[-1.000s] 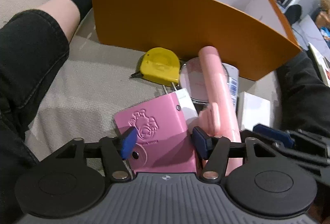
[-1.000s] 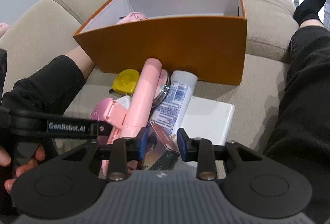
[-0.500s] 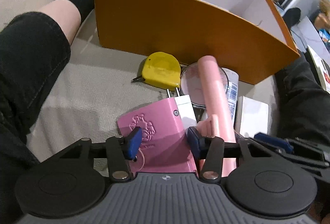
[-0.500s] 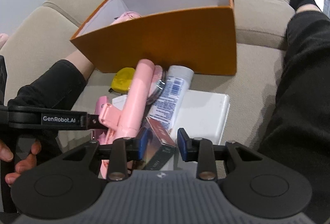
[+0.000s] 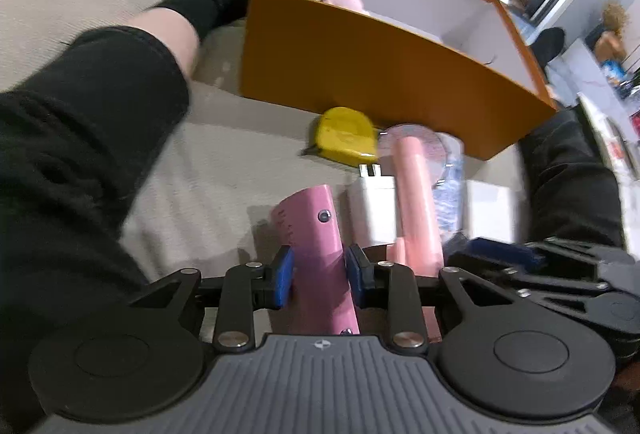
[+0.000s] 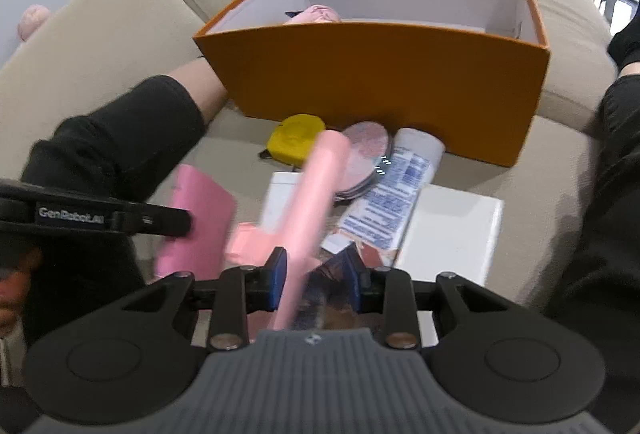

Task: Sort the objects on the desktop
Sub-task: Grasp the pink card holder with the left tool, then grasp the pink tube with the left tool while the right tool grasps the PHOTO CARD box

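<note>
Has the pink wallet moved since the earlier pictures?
Yes. The left gripper has just closed on the pink wallet, tipping it from flat onto its edge beside the orange box.

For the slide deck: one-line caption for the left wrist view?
Left claw clamps pink wallet on sofa, in front of orange box.
</note>
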Tool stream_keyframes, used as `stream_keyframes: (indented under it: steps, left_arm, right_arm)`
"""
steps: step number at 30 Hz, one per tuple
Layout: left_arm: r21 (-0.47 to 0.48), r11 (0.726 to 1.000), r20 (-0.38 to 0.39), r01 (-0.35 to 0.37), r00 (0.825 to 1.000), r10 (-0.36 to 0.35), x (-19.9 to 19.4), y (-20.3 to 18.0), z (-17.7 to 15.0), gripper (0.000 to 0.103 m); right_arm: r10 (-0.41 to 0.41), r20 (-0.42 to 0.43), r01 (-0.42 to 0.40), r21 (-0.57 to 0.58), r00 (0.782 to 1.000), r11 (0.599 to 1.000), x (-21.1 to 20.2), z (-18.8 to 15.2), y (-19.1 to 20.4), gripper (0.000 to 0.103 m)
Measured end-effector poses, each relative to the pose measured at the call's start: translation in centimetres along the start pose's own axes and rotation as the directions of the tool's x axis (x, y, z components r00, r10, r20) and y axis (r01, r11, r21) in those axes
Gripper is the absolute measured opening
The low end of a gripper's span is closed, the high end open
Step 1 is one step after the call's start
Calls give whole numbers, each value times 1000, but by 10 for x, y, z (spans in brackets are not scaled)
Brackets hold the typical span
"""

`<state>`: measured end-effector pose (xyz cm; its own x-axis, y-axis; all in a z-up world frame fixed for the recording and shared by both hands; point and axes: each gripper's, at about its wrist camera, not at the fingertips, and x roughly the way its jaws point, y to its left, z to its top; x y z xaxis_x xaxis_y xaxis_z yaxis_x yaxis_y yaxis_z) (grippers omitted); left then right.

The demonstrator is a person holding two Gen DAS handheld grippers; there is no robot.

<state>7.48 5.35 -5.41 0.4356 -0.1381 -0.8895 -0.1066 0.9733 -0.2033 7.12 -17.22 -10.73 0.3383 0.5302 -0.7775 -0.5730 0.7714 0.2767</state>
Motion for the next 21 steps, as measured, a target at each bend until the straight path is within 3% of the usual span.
stream_keyframes:
  steps: [2, 10, 15, 21]
  left_arm:
    - [19, 999, 5, -51, 999, 51, 0, 3, -3, 31]
    - [-12, 1000, 8, -14, 1000, 14, 7, 18, -10, 26]
    - [18, 1000, 27, -2, 1000, 2, 4, 12, -14, 24]
    - [29, 1000, 38, -4, 999, 3, 2, 12, -16, 24]
  right_arm:
    - [-14, 4, 14, 12, 1000, 1000, -7, 0, -5, 34]
    - [111, -123, -75, 269, 986, 960, -19, -18, -38, 36]
    - [139, -208, -56, 361, 968, 931, -8, -33, -40, 41]
    - [114, -272, -4, 377, 956, 926, -10, -52, -40, 42]
